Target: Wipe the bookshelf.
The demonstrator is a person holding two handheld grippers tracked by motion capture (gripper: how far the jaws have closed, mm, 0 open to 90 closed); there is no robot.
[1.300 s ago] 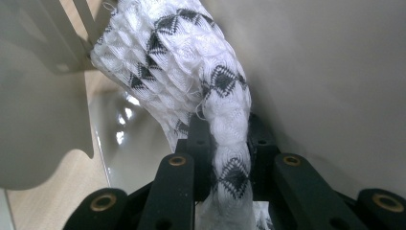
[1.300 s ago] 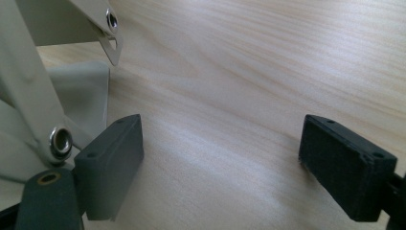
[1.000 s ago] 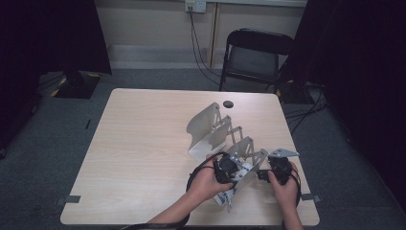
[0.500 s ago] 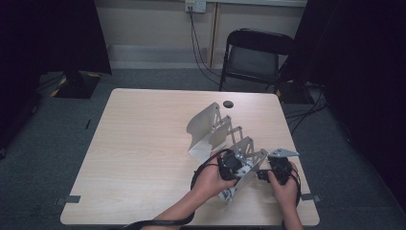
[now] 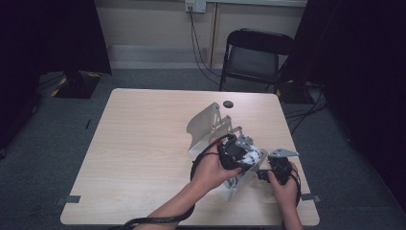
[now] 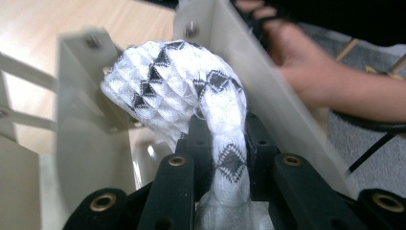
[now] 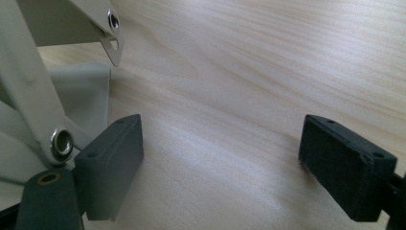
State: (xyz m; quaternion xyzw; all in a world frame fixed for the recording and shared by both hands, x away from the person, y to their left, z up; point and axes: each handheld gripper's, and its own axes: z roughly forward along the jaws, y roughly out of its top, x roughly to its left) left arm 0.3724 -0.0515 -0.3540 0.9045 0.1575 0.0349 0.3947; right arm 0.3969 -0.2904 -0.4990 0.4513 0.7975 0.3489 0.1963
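Left gripper (image 5: pixel 238 154): its jaws were clamped on a white sock with black diamond marks (seen along the jaws in the left gripper view), pinching it near the middle of its length.
Sock (image 6: pixel 191 91): it ran lengthways straight out from between the jaws, away from the gripper, then bent over at the top; its bunched far end curled to the left of the jaws and pointed down toward the wooden table (image 5: pixel 143 143).
Sock's long axis: roughly in line with the jaws up to the bend, then hooked sideways (the lower end below the pads was a blurred white bundle, too close to read).
Folding board (image 5: pixel 203 125): a pale plastic board with hinged panels stood around the sock; one panel rose just left of the gripper and another slanted up just to its right, the sock between the two.
Right gripper (image 7: pixel 220 158): its jaws stood well apart with nothing between them, only bare table ahead (one pad sat just beside a riveted edge of the board, at its own left).
Right hand (image 5: pixel 285 189): it held that gripper low, just to the right of the left gripper and of the board's near end.
Left hand (image 5: pixel 210 168): it gripped the left gripper from behind, above the board's near panels.
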